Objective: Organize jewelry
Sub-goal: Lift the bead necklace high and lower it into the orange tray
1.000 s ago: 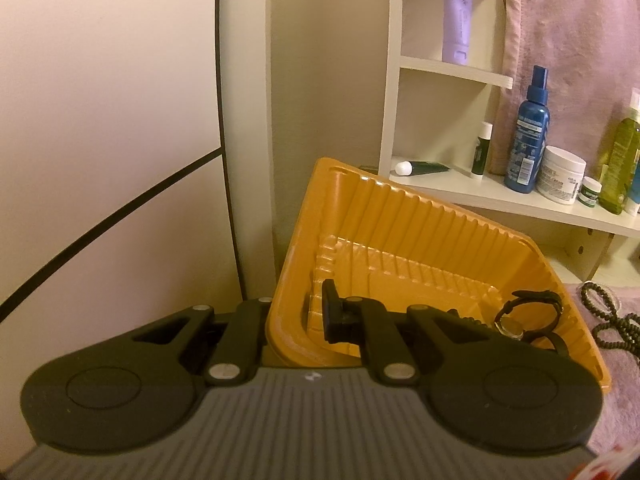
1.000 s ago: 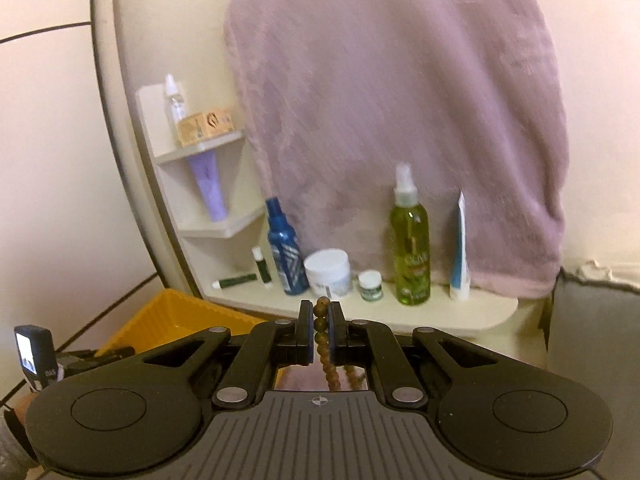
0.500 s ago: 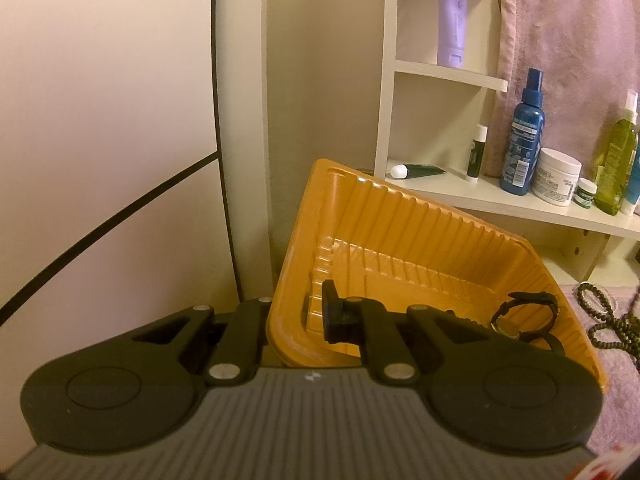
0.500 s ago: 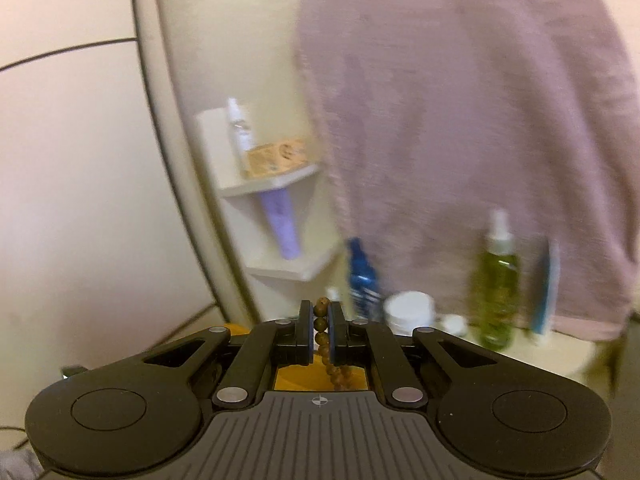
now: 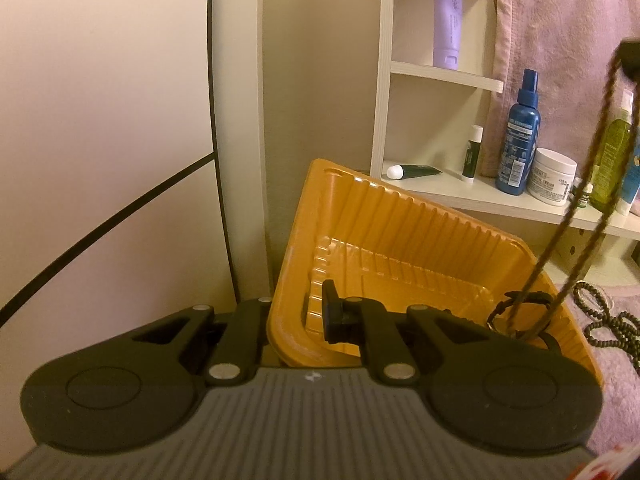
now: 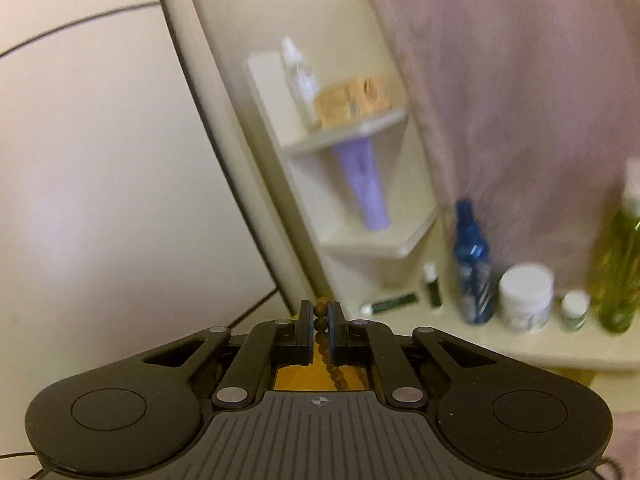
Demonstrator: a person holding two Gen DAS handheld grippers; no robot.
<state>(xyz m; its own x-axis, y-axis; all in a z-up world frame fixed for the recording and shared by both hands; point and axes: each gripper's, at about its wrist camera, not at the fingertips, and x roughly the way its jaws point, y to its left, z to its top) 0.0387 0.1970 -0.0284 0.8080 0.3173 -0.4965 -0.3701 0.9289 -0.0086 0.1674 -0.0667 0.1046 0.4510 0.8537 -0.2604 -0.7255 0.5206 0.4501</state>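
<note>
Partly done. Watch [image 5: 520, 312] already in tilted tray [image 5: 400, 216], rim pinched in left gripper [image 5: 298, 320] jaws. Right gripper [image 6: 320, 320] jaws clamping bead necklace [image 6: 321, 310], dangling into tray. Another bead string [image 5: 608, 320] left outside.

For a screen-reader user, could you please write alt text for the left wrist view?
The left gripper grips the wall of a tilted orange tray, where a brown bead strand hangs down onto a black watch. White shelves with toiletries stand behind.
</note>
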